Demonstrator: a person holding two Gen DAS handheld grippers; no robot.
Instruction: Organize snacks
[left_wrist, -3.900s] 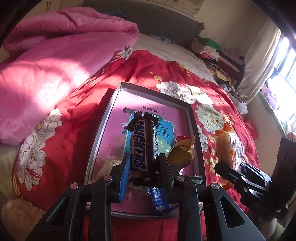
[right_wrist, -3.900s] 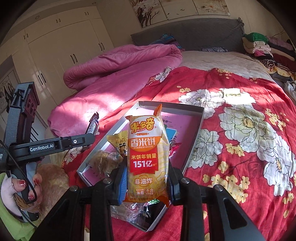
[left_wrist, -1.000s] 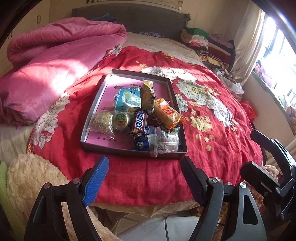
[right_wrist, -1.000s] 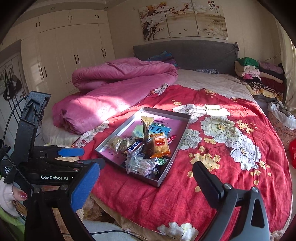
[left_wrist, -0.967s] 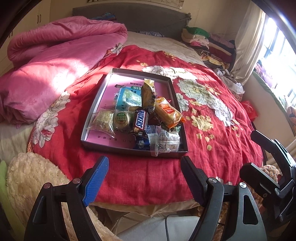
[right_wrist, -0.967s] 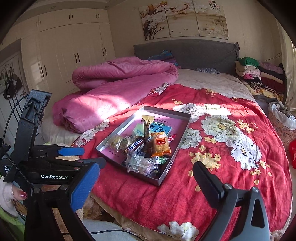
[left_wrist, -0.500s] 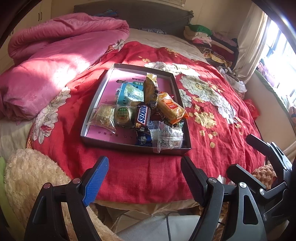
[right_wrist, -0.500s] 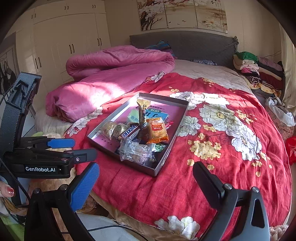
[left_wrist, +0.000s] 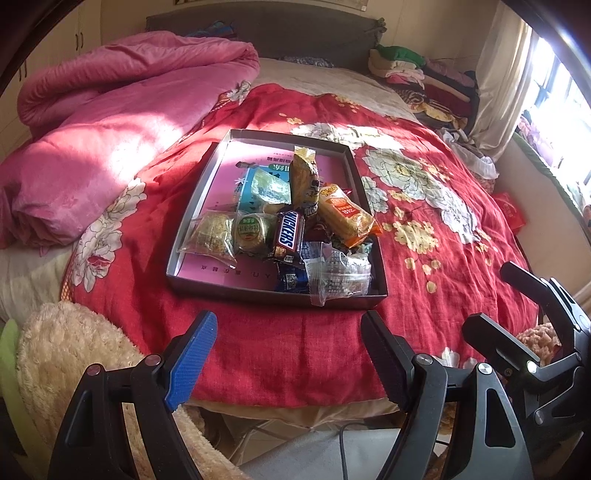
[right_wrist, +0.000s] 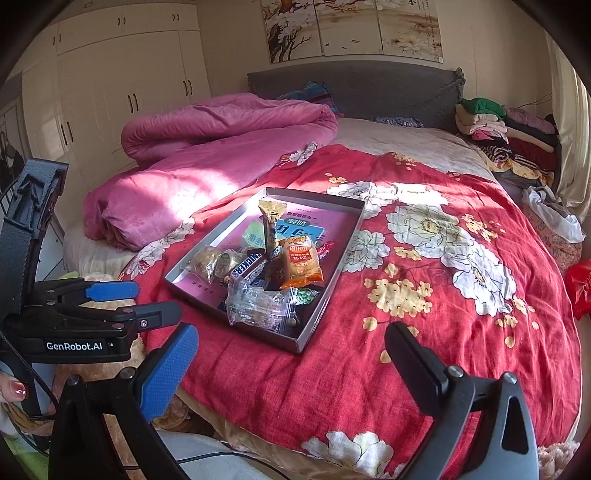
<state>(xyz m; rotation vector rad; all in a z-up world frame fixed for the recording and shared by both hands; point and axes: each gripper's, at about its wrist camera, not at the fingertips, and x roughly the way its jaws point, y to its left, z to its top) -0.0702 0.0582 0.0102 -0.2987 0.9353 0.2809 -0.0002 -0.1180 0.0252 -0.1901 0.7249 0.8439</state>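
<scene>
Left wrist view: left gripper (left_wrist: 286, 338) tilted down, jaws wide, empty.

"SNICKERS" runs in white letters along the brown chocolate bar (left_wrist: 290, 232) in the tray, "GenRobot.AI" is printed in white on the black body of the left gripper (right_wrist: 122, 304), and "151" shows on the orange rice cracker packet (right_wrist: 301, 262) among Chinese characters.

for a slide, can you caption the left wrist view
Open left claw hovers short of a grey tray of snacks, Snickers bar among them, on a red floral bedspread.
</scene>
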